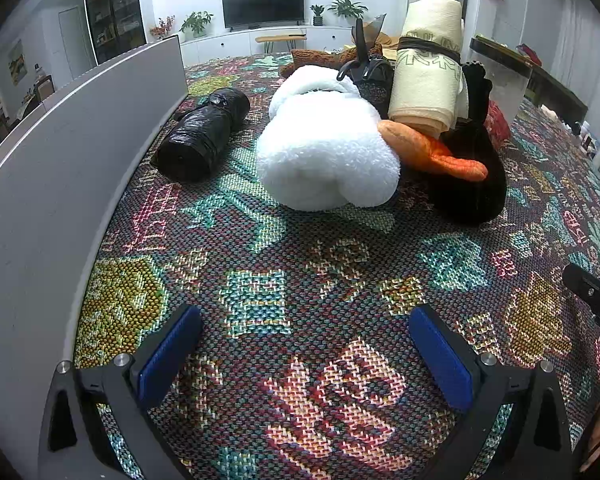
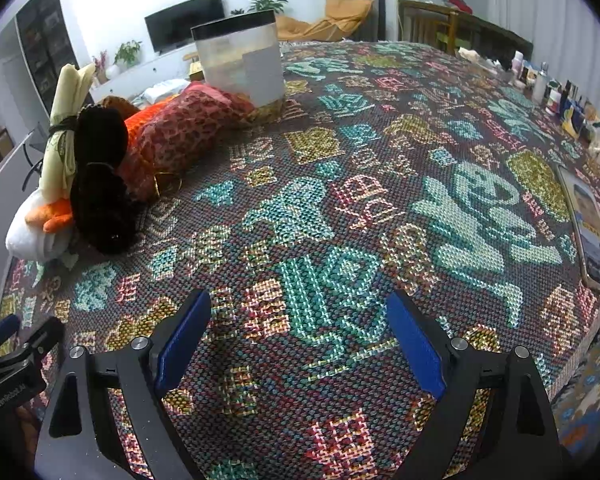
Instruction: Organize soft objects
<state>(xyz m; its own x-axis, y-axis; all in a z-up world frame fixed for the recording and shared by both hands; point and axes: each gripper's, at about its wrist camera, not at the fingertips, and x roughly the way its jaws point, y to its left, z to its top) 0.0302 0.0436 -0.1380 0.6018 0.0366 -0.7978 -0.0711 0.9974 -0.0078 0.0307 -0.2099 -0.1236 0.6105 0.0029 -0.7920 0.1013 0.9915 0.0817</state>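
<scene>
— Fingers first: how do yours stand?

— Your left gripper has its blue fingers spread wide with nothing between them, hovering low over the patterned cloth on the tabletop. Your right gripper is the same: fingers spread apart, empty, over bare cloth.

— And the soft things?

— Take the white plush toy as your landmark. It lies ahead of your left gripper, well apart from it. Its orange part sticks out to the right and rests against a black plush piece. Just behind the white plush a cream rolled towel, bound with a dark band, stands upright. To the left of the plush, apart from it, lies a black shiny roll beside a grey panel.

— What does your right side see?

— The same heap, far to the left: white plush at the near end, then the black plush, and beyond that a red patterned cloth bundle leaning against them. Past the bundle stands a translucent container with a dark rim, touching or nearly touching it; you cannot tell which. Far right of the plush, at the tabletop edge, lies a flat book, with small bottles behind it.
</scene>
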